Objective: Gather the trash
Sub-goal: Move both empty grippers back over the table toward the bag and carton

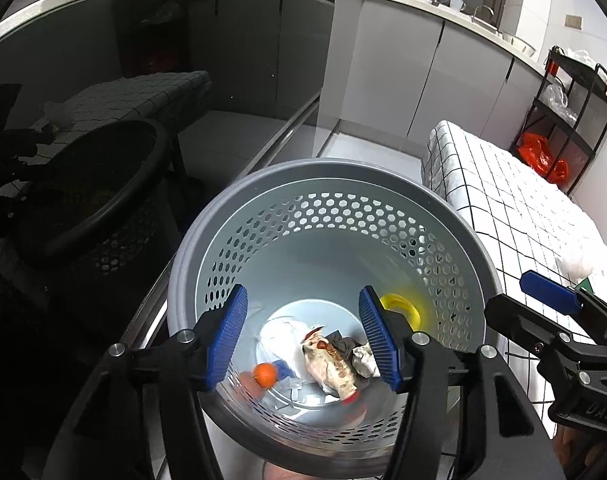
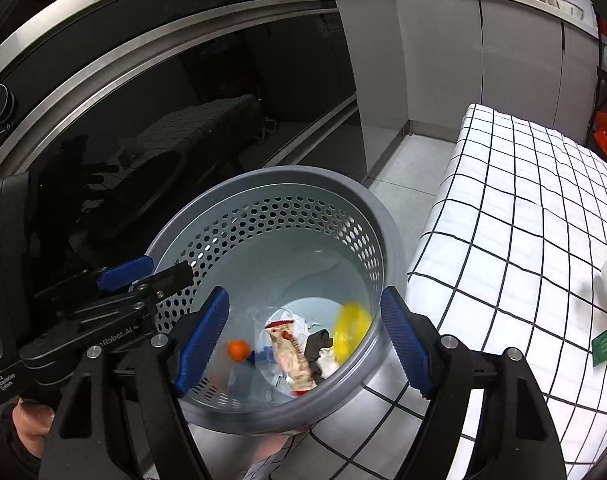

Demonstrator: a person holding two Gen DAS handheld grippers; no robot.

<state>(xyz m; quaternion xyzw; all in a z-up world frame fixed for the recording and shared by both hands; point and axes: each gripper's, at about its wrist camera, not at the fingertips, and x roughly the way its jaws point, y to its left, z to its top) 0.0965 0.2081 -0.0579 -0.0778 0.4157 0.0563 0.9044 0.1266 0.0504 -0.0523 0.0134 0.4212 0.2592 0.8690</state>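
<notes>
Sitting beside the checked table, the grey perforated bin holds wrappers, an orange ball and a yellow ring; left gripper and right gripper hover above, jaws apart, empty.

Grey perforated bin, yellow ring, orange ball, white black-grid cloth

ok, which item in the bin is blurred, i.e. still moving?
The yellow ring, against the bin wall on the right. It is smeared in the right wrist view; the orange ball and printed wrapper look sharp.
</notes>
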